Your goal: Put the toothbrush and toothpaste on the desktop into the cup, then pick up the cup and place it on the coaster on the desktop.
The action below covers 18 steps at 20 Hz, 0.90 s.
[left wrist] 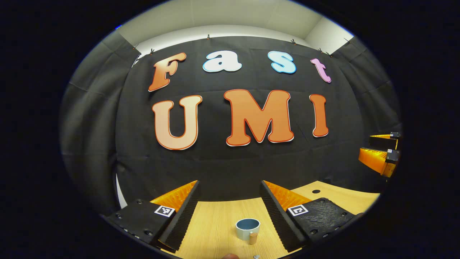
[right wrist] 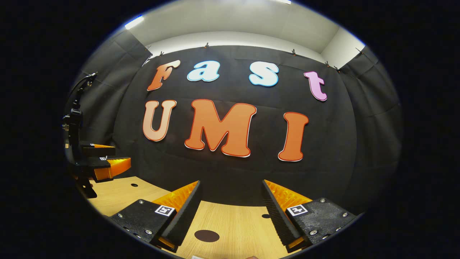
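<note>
A blue-grey cup (left wrist: 247,229) with a small wooden handle stands upright on the wooden desktop (left wrist: 212,230), low in the left gripper view. It sits between and just beyond the fingers of my left gripper (left wrist: 230,186), which is open and holds nothing. In the right gripper view, a dark round coaster (right wrist: 206,235) lies flat on the desktop between the fingers of my right gripper (right wrist: 231,184), also open with nothing in it. Both grippers hover above the desk, pointing at the back wall. A small pale object (left wrist: 257,256) peeks in at the bottom edge; I cannot tell what it is.
The right gripper (left wrist: 364,145) appears far right in the left gripper view, and the left gripper (right wrist: 122,154) far left in the right gripper view, level with each other. The desk has small round holes (right wrist: 134,185). Black cloth wall closes the back.
</note>
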Motion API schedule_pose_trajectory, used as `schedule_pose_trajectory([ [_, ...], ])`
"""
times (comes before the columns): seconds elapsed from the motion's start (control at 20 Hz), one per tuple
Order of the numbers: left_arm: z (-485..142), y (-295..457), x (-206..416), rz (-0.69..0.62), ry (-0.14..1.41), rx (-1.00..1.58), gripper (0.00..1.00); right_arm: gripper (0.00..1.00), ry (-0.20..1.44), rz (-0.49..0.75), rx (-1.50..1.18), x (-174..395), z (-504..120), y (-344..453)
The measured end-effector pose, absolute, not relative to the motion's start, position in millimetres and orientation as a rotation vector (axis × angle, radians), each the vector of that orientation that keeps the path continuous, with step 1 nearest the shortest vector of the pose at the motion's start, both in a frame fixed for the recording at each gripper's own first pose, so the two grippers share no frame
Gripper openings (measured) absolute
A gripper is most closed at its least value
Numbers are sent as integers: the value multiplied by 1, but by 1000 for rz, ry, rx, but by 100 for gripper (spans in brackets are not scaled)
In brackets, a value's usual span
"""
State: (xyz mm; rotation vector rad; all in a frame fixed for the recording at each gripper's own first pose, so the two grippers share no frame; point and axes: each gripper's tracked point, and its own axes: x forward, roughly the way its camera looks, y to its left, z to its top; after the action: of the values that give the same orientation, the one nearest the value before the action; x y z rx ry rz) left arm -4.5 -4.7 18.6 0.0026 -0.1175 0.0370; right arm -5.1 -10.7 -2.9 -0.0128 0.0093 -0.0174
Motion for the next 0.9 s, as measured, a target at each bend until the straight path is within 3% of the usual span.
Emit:
schedule_pose_trajectory([
  [0.6, 4, -10, 2, 28, -13, -6, 98, 98, 116, 16, 47, -12, -14, -10],
  [0.9, -48, -41, 7, -95, 220, -9, 98, 98, 309, 36, 90, -19, -53, -8],
])
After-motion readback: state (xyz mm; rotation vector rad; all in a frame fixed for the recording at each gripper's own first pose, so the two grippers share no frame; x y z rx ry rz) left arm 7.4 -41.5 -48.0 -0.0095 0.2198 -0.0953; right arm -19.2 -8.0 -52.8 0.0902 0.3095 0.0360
